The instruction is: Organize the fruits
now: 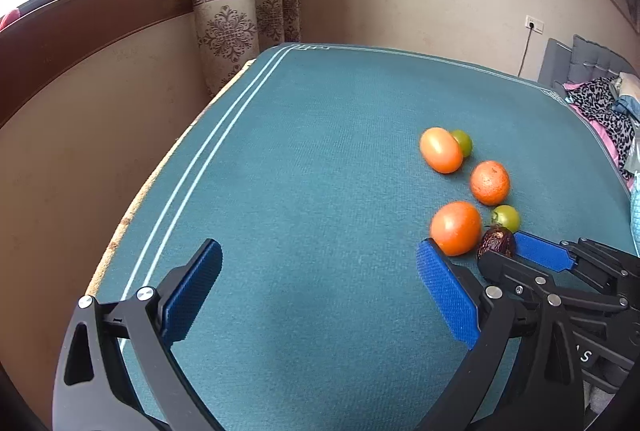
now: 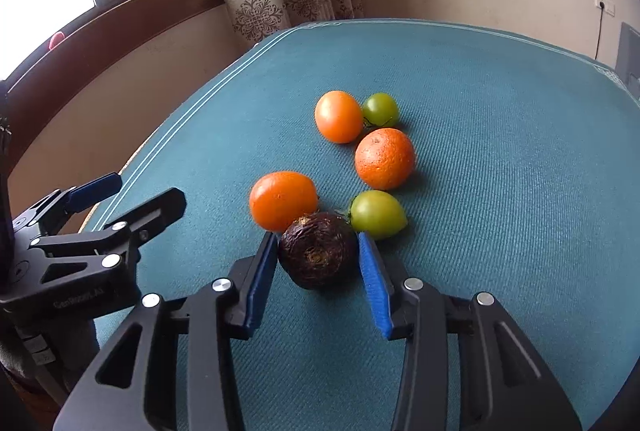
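The right tongs [image 2: 318,263] are gripping the dark fruit [image 2: 318,257] on the tabletop [image 2: 500,151]. The left tongs [image 1: 320,291] are hanging wide, holding nothing, beside them.

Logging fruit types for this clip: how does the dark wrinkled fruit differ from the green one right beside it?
The dark fruit is purple-brown and wrinkled; the green fruit is smooth and glossy. The dark fruit looks larger, though it lies nearer the camera. The dark fruit sits between the right tongs; the green fruit lies just outside them. Both rest on the teal table cover.
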{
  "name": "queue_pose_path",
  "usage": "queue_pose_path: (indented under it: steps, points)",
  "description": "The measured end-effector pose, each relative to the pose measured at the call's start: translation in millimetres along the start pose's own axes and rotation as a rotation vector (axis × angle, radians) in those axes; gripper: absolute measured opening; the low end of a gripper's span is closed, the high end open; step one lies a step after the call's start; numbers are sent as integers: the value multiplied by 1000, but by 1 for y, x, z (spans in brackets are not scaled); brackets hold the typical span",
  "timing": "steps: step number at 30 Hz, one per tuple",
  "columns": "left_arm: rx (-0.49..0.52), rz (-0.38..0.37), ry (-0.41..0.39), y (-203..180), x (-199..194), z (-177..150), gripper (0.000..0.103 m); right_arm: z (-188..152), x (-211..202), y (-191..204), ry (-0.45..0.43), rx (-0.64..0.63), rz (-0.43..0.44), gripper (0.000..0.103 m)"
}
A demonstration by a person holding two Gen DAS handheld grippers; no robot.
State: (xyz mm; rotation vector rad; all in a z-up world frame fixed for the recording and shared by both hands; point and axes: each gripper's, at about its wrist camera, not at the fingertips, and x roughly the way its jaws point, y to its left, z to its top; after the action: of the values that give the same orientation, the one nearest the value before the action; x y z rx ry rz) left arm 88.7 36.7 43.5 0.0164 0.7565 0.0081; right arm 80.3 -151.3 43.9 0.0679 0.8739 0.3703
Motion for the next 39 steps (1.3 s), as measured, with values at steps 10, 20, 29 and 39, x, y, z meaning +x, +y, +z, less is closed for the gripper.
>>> queue_pose_path:
  steps: [10, 20, 29, 39]
  points:
    - [77, -66, -16, -39, 1, -1, 99, -20, -27, -30, -41, 45, -103, 42]
    - [129, -87, 14, -66, 21, 4, 99, -39, -49, -57, -69, 134, -107, 42]
    - [137, -149, 100, -71, 45, 7, 71, -42, -49, -60, -80, 147, -92, 42]
    - [161, -235, 57, -75, 38, 5, 41, -42, -42, -58, -52, 139, -80, 43]
